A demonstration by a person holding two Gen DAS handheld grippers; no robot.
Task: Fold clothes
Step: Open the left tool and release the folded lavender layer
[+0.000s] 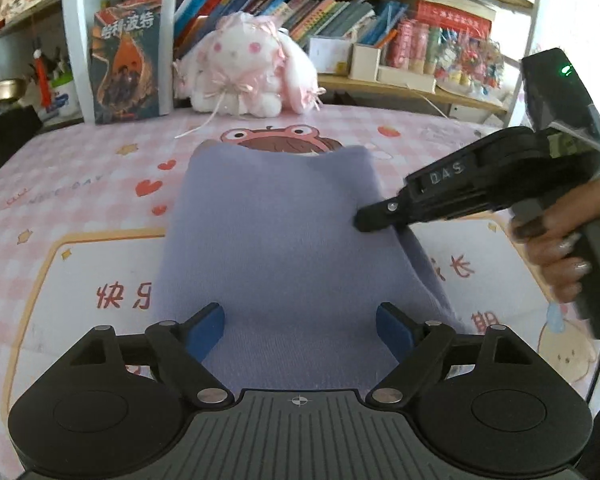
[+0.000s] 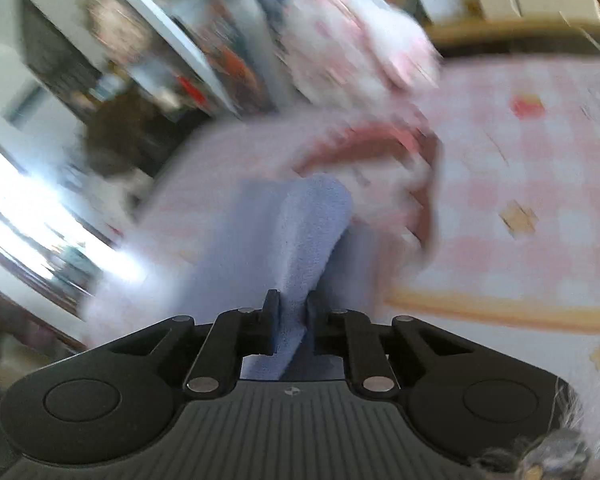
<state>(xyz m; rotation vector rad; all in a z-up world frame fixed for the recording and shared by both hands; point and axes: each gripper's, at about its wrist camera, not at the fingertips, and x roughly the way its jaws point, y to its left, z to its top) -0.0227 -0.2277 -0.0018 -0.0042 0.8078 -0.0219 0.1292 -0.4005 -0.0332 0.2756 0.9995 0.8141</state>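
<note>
Right gripper [image 2: 292, 312] clamps a fold of the cloth [image 1: 276, 248]; its view is blurred. Left gripper [image 1: 300, 328], jaws apart, hides the cloth's lower edge.

The left gripper [image 1: 300, 326] points downward with its blue-padded fingers [image 1: 206, 330] spread wide, nothing pinched between them. The right gripper [image 2: 293, 312], held in the person's hand [image 1: 556, 248], reaches in from the right with its fingers closed tight on a fold of lilac cloth [image 2: 300, 240].
</note>
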